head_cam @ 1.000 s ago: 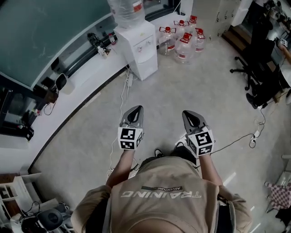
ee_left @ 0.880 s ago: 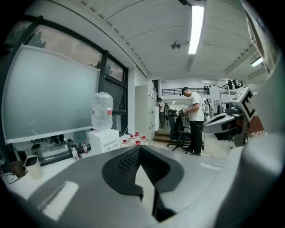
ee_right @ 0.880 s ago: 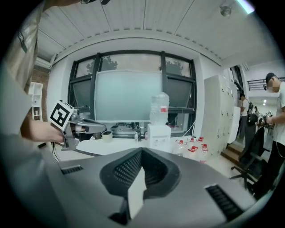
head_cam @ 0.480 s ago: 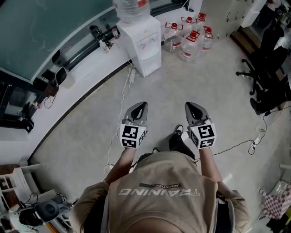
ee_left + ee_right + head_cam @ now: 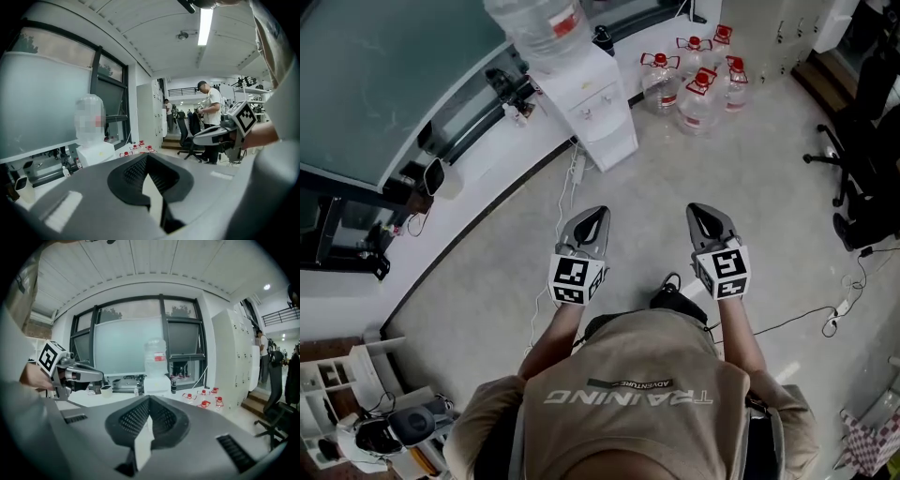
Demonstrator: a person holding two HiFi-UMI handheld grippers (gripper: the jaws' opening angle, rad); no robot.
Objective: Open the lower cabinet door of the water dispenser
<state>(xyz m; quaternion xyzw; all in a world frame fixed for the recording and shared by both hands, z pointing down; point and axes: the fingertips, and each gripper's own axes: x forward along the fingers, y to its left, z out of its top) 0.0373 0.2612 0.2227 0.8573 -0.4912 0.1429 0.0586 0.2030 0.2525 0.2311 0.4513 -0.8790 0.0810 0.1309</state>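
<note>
1. Low on the front of the water dispenser (image 5: 586, 89), the lower cabinet door (image 5: 617, 142) sat closed.
2. Well short of the dispenser, the left claw (image 5: 592, 216) was clenched, holding nothing.
3. Equally far from it, the right claw (image 5: 705, 212) was clenched, empty.
4. Just right of the dispenser stood red-capped bottles (image 5: 698, 82).

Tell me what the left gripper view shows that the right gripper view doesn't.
Only the left gripper view: the right tongs and a long lit ceiling strip light. Only the right gripper view: the left tongs and a small dark bottle next to the dispenser. Both: the water dispenser with its bottle on top, the frosted window and red-capped jugs on the floor.
</note>
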